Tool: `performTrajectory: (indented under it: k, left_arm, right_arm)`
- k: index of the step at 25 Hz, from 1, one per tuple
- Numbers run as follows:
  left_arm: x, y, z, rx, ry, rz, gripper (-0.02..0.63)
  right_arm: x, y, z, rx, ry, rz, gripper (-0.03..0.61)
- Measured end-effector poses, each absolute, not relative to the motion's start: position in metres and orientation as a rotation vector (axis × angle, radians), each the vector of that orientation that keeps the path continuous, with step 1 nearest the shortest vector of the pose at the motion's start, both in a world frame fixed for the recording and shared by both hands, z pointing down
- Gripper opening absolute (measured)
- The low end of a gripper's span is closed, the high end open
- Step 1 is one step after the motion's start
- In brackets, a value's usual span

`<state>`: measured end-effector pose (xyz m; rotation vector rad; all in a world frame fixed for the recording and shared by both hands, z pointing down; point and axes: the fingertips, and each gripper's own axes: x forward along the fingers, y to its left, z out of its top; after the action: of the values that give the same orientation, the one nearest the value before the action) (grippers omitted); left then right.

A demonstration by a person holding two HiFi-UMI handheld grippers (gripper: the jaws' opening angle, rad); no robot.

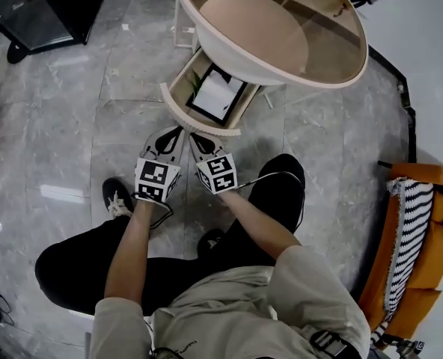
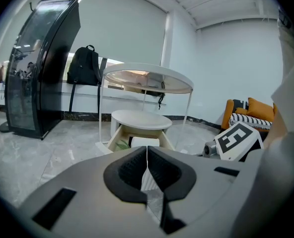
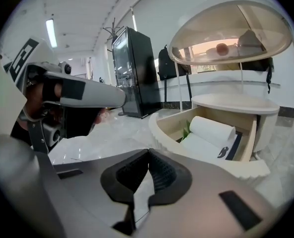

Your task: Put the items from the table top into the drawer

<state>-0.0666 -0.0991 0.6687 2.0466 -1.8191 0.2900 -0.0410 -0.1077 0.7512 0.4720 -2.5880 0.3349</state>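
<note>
Grippers, two, both empty: left gripper and right gripper were held side by side, each with its jaws pressed together on nothing. Just ahead of both tips stood the open drawer. Deeper in lay a white roll, a dark-edged flat item and something green, unidentified. Judged step: closing the drawer, best done with both tips even on the curved front, pushing straight along the slide. Farthest, above the tips, was the table. A small round thing showed through its glass top, unclear, and the far edge was cut off.
</note>
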Motion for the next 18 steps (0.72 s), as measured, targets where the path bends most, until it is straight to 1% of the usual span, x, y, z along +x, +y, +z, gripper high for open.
performTrajectory:
  k: [5, 10, 18]
  left_arm:
    - [-0.066, -0.093, 0.68, 2.037, -1.816, 0.289, 0.023]
    - [-0.068, -0.098, 0.678, 2.045, -1.824, 0.299, 0.023]
    - [-0.069, -0.118, 0.669, 2.06, -1.827, 0.254, 0.023]
  right_arm:
    - [-0.04, -0.115, 0.756, 0.517, -2.576, 0.355, 0.034]
    - [-0.039, -0.123, 0.756, 0.527, -2.566, 0.276, 0.034]
    - [-0.012, -0.175, 0.764, 0.757, -2.501, 0.462, 0.034]
